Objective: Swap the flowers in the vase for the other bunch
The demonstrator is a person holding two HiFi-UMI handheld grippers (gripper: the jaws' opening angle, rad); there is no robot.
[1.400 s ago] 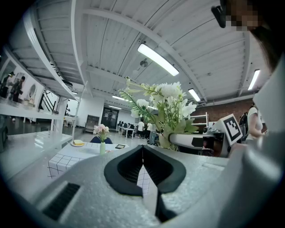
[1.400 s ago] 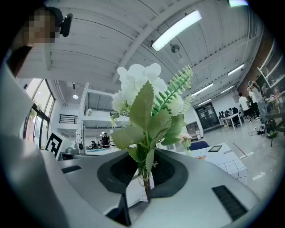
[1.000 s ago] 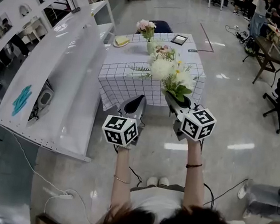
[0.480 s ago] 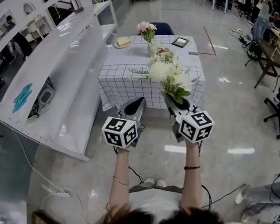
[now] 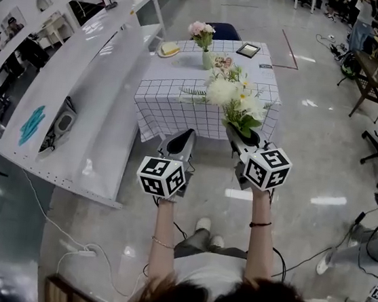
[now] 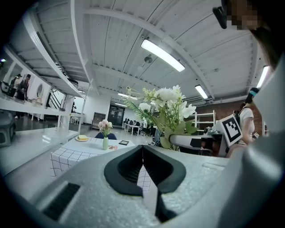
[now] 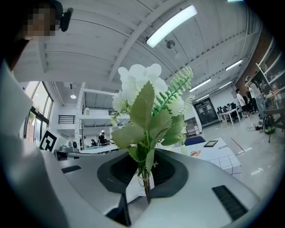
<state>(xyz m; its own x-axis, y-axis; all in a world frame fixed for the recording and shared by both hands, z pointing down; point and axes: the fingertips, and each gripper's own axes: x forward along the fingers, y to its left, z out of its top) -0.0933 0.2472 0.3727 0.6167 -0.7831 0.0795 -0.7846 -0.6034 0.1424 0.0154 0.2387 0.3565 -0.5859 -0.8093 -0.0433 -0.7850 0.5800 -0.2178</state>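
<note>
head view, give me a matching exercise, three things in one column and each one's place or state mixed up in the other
1 white bunch
2 pink flowers
3 left gripper

a in the vase on the table
b jaws shut, nothing between them
c held by the right gripper

Pairs: 1-c, 2-a, 3-b

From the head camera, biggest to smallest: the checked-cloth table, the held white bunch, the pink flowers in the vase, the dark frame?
1. White checked-cloth table
2. White-and-green flower bunch, nearer the camera
3. Pink flowers in the pale vase
4. Small dark frame, roughly the pink flowers' size, unsure
</note>
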